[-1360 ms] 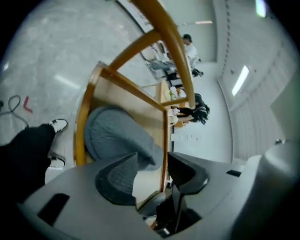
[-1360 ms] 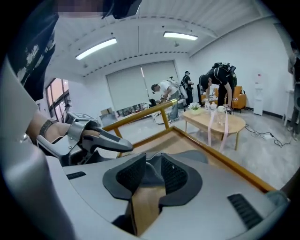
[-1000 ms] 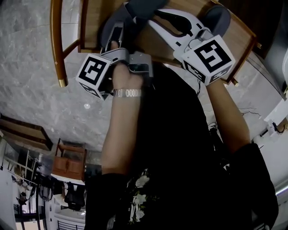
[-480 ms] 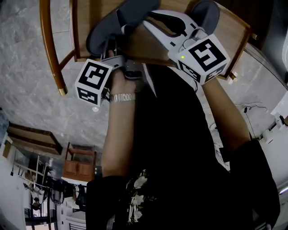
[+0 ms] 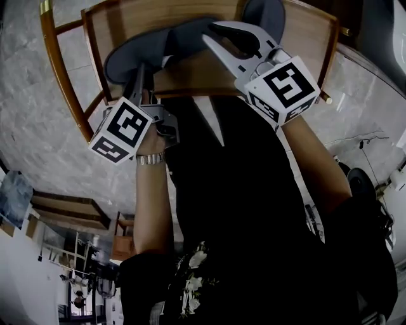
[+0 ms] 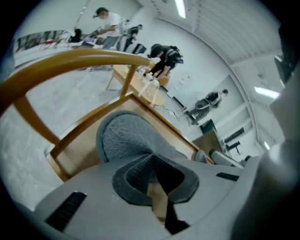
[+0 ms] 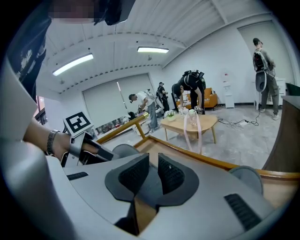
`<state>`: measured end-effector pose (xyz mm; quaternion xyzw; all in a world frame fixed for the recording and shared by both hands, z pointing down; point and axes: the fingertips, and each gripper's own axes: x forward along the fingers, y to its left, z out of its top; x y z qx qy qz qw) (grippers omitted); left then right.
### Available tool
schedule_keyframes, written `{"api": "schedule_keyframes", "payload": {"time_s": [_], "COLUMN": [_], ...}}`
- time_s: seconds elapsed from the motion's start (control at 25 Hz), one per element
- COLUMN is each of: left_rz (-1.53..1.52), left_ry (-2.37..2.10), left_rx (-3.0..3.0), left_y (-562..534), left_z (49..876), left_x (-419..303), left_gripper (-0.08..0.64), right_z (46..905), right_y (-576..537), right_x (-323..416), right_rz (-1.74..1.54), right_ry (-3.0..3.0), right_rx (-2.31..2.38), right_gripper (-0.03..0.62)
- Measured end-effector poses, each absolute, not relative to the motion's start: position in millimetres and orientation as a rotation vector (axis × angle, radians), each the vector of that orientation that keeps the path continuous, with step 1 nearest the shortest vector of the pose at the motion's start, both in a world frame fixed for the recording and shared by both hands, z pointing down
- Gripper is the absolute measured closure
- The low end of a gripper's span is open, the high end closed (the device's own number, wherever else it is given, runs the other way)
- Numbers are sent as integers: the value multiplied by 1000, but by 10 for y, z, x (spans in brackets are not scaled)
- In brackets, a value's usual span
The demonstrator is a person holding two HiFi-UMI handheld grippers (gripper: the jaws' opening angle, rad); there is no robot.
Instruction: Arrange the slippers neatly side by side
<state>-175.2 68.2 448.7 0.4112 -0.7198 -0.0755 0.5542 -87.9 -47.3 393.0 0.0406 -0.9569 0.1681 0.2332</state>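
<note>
Overhead, two grey slippers lie on the seat of a wooden chair [image 5: 190,16] at the top of the frame; the long slipper [image 5: 158,47] is a rounded oval with a soft, matt upper, and the second slipper [image 5: 263,14] shows only as a dark rounded end at the top edge, near the first; the seat is smooth, warm-toned board inside a bent, round-sectioned frame; the floor [image 5: 38,127] is pale veined stone.

The left gripper [image 6: 151,158] has its ribbed dark pads pressed together at the tips, right at the near edge of the long slipper; whether any fabric is caught between them cannot be made out; only this view shows that slipper's finely webbed weave and the chair's curved armrest [image 6: 70,61] arching above it.

The right gripper [image 7: 153,160] has just been closing; its ridged pads stand a narrow slot apart, with nothing visibly pinched; its view alone shows a low round table [image 7: 187,123] with people behind it; only the head view shows its pale curved fingers [image 5: 223,56] reaching to the long slipper's right end.
</note>
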Motion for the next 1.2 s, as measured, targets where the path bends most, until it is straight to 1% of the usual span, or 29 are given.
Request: {"api": "schedule_keyframes", "payload": {"time_s": [0.16,0.36,0.56,0.8,0.88,1.2], "left_rz": [87,430,842,1087,1171,1408], "left_ry": [-1612,-1345,-1267,-1122,-1059,-827], "left_rx": [1210,1485,1626,1820,1864,2050], "left_y": [529,388,331,72,-10,-379], "left_z": [4445,4433,4453,4418,4441,4401], "left_x": [-1670,-1421,-1470,-1323,-1254,-1035], "left_gripper": [552,552,552,552,552,552], "right_z": [3911,3869,3868,4013,4052,4068], "right_y": [-518,-564,-631,-493,-417,-380], "right_x": [-778,-696,-543,-339,-275,-108], "right_rz": [468,444,458,504,533,560], "right_ry": [-2631,-2643,-2644,-2592,-2579,-2577], "right_rx": [131,161,227,228,217,267], "right_gripper": [538,539,548,549,558,560]}}
